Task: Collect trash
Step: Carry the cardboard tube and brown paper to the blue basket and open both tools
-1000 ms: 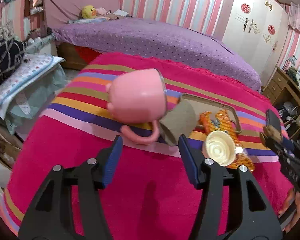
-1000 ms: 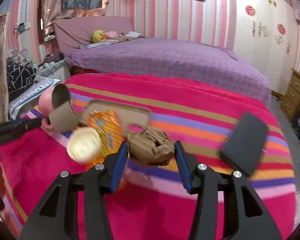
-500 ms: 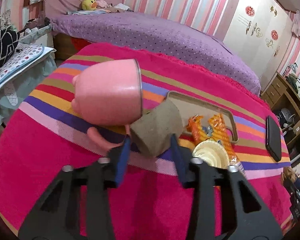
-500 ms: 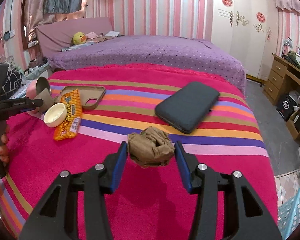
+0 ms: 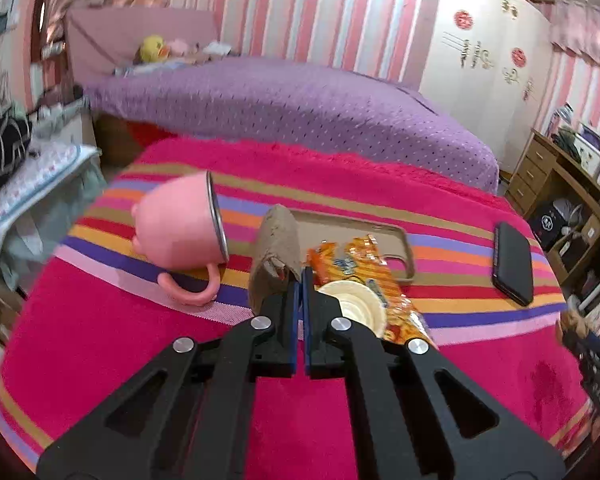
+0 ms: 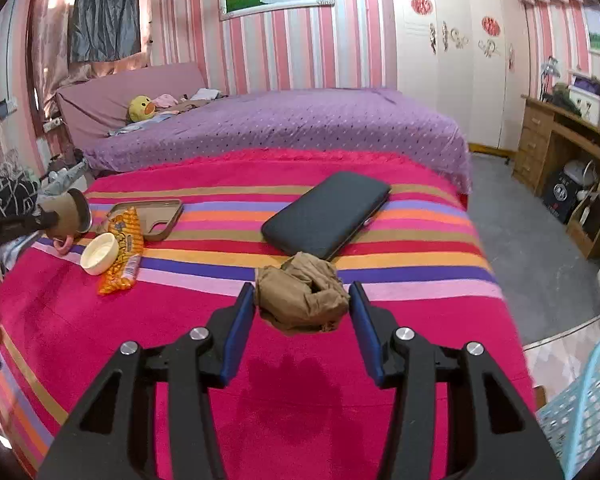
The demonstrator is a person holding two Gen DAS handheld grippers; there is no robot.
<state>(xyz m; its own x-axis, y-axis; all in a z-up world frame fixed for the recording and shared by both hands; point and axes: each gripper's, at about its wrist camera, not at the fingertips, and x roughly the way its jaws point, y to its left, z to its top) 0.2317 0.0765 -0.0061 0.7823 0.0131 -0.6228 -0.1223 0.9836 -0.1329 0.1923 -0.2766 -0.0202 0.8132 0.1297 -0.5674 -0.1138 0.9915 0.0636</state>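
My left gripper (image 5: 301, 276) is shut on the wall of a brown cardboard tube (image 5: 276, 252), which stands up just left of the fingertips. In the right wrist view the same tube (image 6: 66, 210) hangs at the left gripper's tip, above the striped pink blanket (image 6: 340, 380). My right gripper (image 6: 302, 294) is shut on a crumpled brown paper wad (image 6: 300, 304) and holds it over the blanket's near part. An orange snack wrapper (image 5: 364, 268) and a cream round lid (image 5: 352, 304) lie on the blanket just right of the left gripper.
A pink mug (image 5: 180, 228) lies on its side left of the tube. A brown phone case (image 5: 400, 248) sits behind the wrapper, a black phone (image 5: 512, 264) farther right. A blue mesh basket (image 6: 588, 412) stands on the floor at the right. A purple bed is behind.
The left jaws closed on the cardboard tube and raised it beside the mug. The right gripper carried the brown wad rightward across the blanket, and the blue basket came into view.
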